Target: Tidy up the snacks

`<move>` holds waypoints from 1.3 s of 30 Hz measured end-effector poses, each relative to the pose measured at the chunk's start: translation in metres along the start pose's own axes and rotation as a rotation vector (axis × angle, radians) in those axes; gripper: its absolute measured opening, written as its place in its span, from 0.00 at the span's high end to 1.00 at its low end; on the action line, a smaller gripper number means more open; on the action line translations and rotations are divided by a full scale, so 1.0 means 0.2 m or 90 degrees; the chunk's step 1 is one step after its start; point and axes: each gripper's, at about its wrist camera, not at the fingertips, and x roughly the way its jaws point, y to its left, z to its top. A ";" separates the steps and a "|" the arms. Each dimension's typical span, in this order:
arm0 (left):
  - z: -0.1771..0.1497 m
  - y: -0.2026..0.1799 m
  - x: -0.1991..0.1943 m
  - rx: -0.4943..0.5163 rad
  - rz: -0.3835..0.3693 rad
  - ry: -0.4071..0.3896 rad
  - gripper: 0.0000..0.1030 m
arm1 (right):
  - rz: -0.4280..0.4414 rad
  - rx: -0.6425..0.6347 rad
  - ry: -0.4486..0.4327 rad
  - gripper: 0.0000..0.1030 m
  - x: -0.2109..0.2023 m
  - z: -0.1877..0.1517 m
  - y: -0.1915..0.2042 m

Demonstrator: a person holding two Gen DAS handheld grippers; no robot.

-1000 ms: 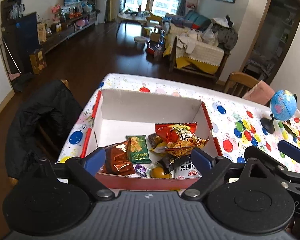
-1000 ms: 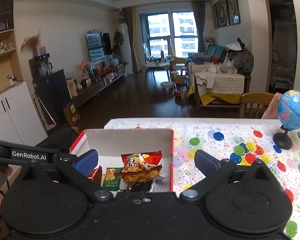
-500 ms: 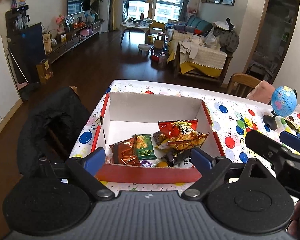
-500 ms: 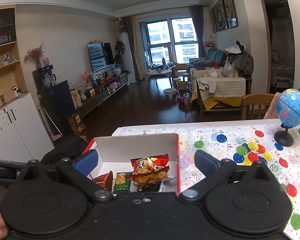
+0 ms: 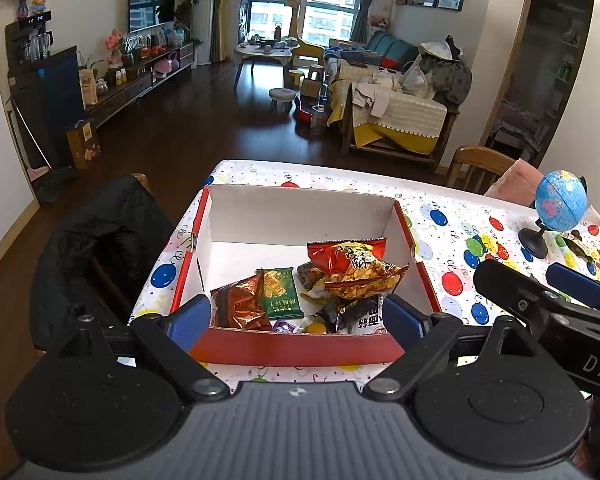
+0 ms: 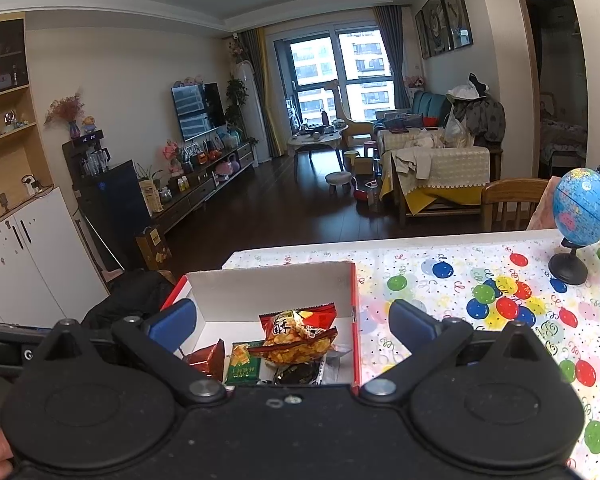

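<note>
- Your left hand-held gripper [image 5: 296, 316] hung just short of the box's near wall, fingers spread wide with nothing between them.
- Your right hand-held gripper [image 6: 292, 322] sat to the right of the box, equally spread and empty.
- The red-and-white box [image 5: 300, 208], standing on the balloon-patterned surface [image 5: 452, 236], held the snacks bunched against its near wall: a brown foil pack [image 5: 240, 304], a green packet [image 5: 280, 292] and, highest in the pile, a red-orange chip bag [image 5: 356, 268].
- The far half of the box was bare, so I judged the sorting largely done.
- One wrapper [image 5: 580, 246] seemed to lie right of the box, beside the globe [image 5: 560, 206]; I couldn't identify it.
- Reaching for it risked clipping the globe's stand and toppling it.
- Dropping anything more onto the puffy chip bag could have made it slide off, or nudged the light box toward the surface's left edge.
</note>
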 end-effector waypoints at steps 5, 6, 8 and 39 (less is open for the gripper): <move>0.01 -0.01 0.01 -0.001 -0.003 0.002 0.10 | -0.002 0.006 0.004 0.00 0.01 -0.02 0.00; 0.01 -0.01 0.01 -0.002 -0.003 0.003 0.10 | -0.003 0.006 0.004 0.00 0.01 -0.02 0.00; 0.01 -0.01 0.01 -0.004 -0.006 0.003 0.10 | -0.004 0.007 0.006 0.00 0.01 -0.02 -0.01; -0.01 0.03 -0.06 -0.022 -0.029 -0.014 0.10 | -0.025 0.009 0.014 0.00 -0.02 -0.03 -0.03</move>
